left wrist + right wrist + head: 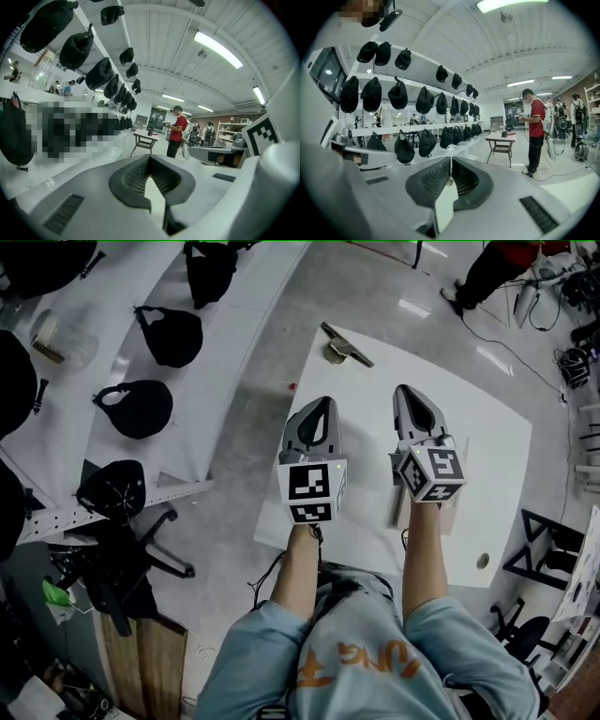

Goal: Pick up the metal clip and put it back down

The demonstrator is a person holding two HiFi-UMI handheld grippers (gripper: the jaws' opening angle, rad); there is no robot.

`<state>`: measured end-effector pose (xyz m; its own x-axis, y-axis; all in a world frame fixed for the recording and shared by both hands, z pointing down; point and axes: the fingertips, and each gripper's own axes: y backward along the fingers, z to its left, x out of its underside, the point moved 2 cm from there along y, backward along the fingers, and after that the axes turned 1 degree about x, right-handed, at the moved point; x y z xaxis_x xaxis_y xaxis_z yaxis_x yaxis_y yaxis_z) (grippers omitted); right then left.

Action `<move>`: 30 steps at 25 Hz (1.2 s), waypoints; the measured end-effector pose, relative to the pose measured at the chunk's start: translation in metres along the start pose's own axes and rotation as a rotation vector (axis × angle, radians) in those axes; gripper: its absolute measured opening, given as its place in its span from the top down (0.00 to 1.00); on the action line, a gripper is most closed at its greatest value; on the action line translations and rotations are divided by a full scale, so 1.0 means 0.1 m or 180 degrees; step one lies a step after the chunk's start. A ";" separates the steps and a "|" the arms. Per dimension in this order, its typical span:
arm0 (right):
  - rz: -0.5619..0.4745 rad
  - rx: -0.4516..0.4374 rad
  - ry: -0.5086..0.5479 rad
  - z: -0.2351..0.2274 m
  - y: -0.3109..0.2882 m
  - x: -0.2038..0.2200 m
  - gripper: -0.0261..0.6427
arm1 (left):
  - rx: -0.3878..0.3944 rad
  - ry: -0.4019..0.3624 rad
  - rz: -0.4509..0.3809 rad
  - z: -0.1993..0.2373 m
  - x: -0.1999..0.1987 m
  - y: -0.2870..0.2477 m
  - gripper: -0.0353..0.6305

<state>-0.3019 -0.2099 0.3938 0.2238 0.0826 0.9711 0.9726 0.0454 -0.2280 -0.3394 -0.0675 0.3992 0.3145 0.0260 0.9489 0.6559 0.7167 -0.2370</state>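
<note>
Both tongs are clenched on nothing: left gripper [322,405], right gripper [412,393]. The silver metal clip [345,350] sits near the white table's [487,446] far edge, so a sloppy nudge could knock it off.

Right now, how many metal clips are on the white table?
1. The metal clip lies on the white table near its far corner. The left gripper and right gripper cover some tabletop below them.

Lt-blue short-sleeve tee [361,667] w/ orange print; left gripper [322,409] & right gripper [413,397]: grey-white shells, dark ribbed pads [135,177], each w/ blk/wht square-marker cube.
</note>
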 end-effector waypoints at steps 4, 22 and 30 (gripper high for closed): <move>-0.0026 0.0261 -0.0178 -0.20 0.40 0.00 0.91 | 0.0070 -0.0092 -0.0072 -0.30 -0.08 0.11 0.93; -0.0376 0.0532 -0.0111 -0.84 2.20 -0.28 0.91 | 0.0458 -0.0344 -0.0255 -1.98 -0.21 0.75 0.93; -0.0415 0.0646 0.0140 -1.12 2.92 -0.31 0.91 | 0.0590 -0.0369 -0.0436 -2.63 -0.19 0.95 0.93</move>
<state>-0.0181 -0.3112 0.3048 0.1042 0.0197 0.9944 0.9619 0.2522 -0.1058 -0.1025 -0.1834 0.3040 0.1437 -0.0080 0.9896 0.5466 0.8342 -0.0726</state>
